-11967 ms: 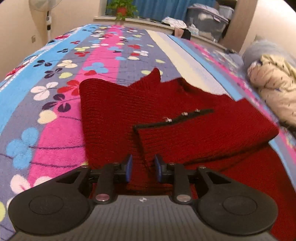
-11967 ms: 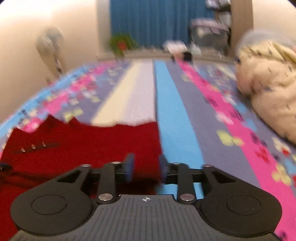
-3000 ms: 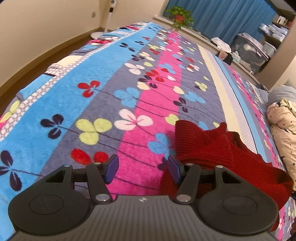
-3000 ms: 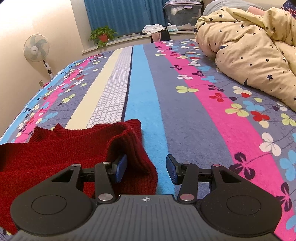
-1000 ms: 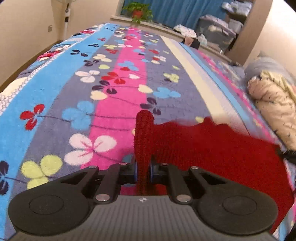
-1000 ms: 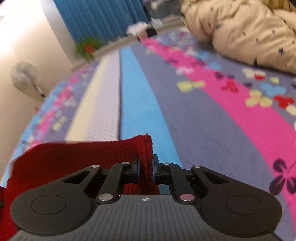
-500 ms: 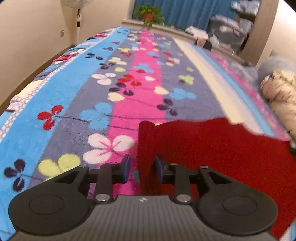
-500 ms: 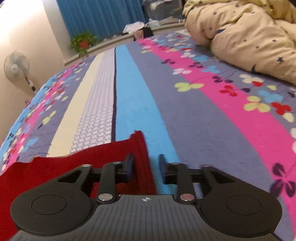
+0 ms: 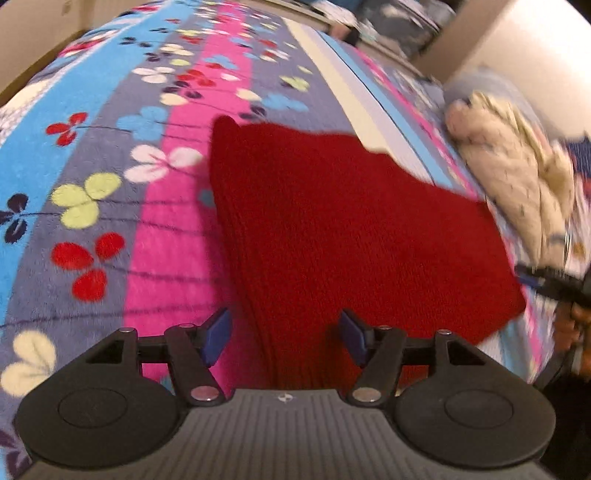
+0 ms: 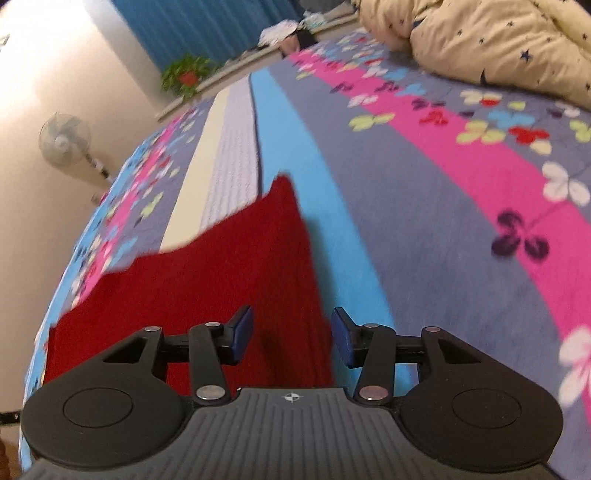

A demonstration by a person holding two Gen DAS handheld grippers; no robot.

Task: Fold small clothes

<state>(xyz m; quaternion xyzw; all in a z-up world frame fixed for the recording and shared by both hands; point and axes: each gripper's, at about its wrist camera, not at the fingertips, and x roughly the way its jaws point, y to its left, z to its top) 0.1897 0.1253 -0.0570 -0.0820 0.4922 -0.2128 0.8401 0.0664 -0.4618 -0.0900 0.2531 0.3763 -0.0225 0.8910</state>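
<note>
A folded red knit sweater [image 9: 332, 221] lies flat on the flowered bedspread [image 9: 110, 147]. My left gripper [image 9: 284, 334] hovers over its near left edge with its jaws opening, and the pads touch nothing. The same red sweater [image 10: 207, 273] fills the lower left of the right wrist view. My right gripper [image 10: 291, 334] stands above the sweater's right edge, its jaws opening too, the cloth below them and free. The other gripper shows as a dark blur [image 9: 554, 284] at the right edge of the left wrist view.
A cream quilt with star print [image 10: 498, 40] is heaped at the far right of the bed. A standing fan [image 10: 66, 140] is by the left wall, with a potted plant [image 10: 186, 75] and blue curtains [image 10: 221, 26] behind the bed.
Both grippers let go of the sweater's upper corners and opened wide. Both pulled back toward the near side, and the red sweater now lies flat in a folded rectangle.
</note>
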